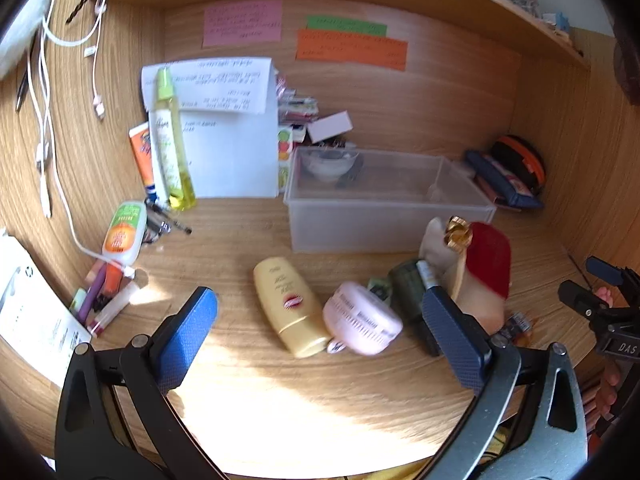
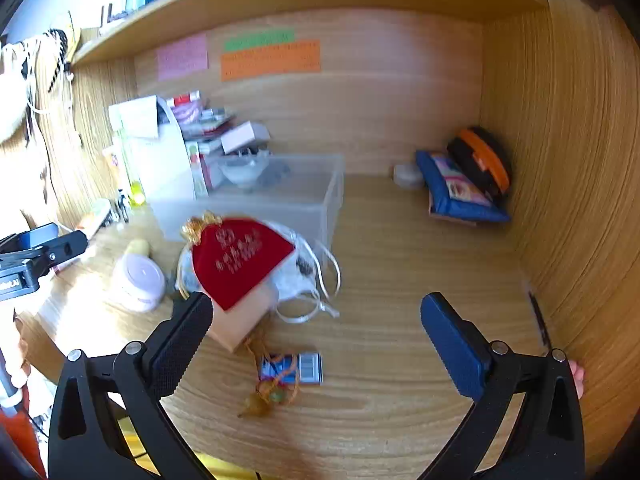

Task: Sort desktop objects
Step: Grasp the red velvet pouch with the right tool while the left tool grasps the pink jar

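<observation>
A clear plastic bin [image 1: 384, 216] stands at the back of the wooden desk; it also shows in the right wrist view [image 2: 280, 204]. In front of it lie a yellow tube [image 1: 288, 308], a pink jar [image 1: 362, 320] and a red pouch with gold trim [image 1: 486, 258] resting on a tan box. My left gripper [image 1: 320, 332] is open above the tube and jar, holding nothing. My right gripper [image 2: 316, 332] is open and empty; its left finger is close to the red pouch [image 2: 240, 260] and the tan box [image 2: 244, 316]. A small blue card [image 2: 294, 368] and an amber charm [image 2: 264, 400] lie between its fingers.
A green spray bottle [image 1: 170, 140], orange tube [image 1: 142, 156], hand gel bottle [image 1: 124, 234] and pens [image 1: 100, 304] crowd the left. White cables [image 1: 48, 120] hang on the left wall. A blue pouch [image 2: 460, 192] and black-orange case [image 2: 482, 160] sit back right. A shelf runs overhead.
</observation>
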`<state>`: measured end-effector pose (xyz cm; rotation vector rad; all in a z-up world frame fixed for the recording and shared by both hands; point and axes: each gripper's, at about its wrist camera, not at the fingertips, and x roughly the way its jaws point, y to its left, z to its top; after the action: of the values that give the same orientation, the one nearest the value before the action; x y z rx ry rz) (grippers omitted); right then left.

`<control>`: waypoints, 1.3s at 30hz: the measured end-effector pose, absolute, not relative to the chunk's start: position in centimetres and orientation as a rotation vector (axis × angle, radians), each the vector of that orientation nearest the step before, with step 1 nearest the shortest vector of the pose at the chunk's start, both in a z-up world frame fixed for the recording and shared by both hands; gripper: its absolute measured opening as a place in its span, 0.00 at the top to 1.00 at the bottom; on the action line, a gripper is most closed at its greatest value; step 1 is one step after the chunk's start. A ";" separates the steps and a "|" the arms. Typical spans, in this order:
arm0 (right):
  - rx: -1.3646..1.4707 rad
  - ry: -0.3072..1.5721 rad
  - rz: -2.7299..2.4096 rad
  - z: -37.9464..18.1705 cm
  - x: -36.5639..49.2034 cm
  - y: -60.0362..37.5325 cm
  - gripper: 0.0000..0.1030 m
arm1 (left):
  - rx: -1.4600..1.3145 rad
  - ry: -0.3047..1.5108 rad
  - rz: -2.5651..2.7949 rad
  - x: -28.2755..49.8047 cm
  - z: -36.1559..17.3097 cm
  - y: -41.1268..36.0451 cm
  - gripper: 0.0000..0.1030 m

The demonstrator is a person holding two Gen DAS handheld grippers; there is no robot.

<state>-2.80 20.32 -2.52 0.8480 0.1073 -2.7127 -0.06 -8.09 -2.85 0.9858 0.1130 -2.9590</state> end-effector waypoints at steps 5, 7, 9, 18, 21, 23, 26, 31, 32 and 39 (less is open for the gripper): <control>0.900 0.059 -2.668 -4.0 -3.3 20.5 0.00 | 1.052 0.142 -2.929 0.1 -5.0 -9.0 0.00; 0.902 0.050 -2.650 -4.2 -3.5 20.2 0.00 | 1.078 0.156 -2.931 -0.1 -5.7 -9.3 0.00; 0.894 0.051 -2.624 -4.4 -3.7 19.6 0.00 | 1.121 0.193 -2.947 -0.8 -6.2 -9.4 0.00; 0.863 0.187 -2.518 -4.6 -5.6 14.8 0.01 | 1.199 0.079 -3.008 -3.3 -7.6 -7.9 0.00; 0.862 0.237 -2.506 -4.7 -6.4 13.5 0.04 | 1.232 0.091 -3.015 -3.6 -7.8 -7.1 0.00; 0.872 0.251 -2.502 -4.8 -7.1 13.0 0.08 | 1.230 0.087 -3.030 -3.7 -7.9 -6.9 0.00; 0.894 0.276 -2.512 -5.0 -8.1 12.2 0.16 | 1.222 0.054 -3.043 -4.0 -7.8 -6.5 0.00; 0.918 0.304 -2.506 -5.3 -9.3 11.7 0.29 | 1.251 0.014 -3.060 -4.6 -8.0 -5.8 0.18; 0.919 0.306 -2.504 -5.4 -9.3 11.7 0.31 | 1.272 0.010 -3.053 -5.0 -8.2 -5.6 0.22; 0.918 0.337 -2.487 -5.8 -9.4 11.5 0.46 | 1.276 -0.024 -3.044 -5.6 -8.5 -4.4 0.26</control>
<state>-9.38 11.51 -5.76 0.9176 0.3367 -2.4866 -5.64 -4.44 -8.53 1.2756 -0.0238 -3.0436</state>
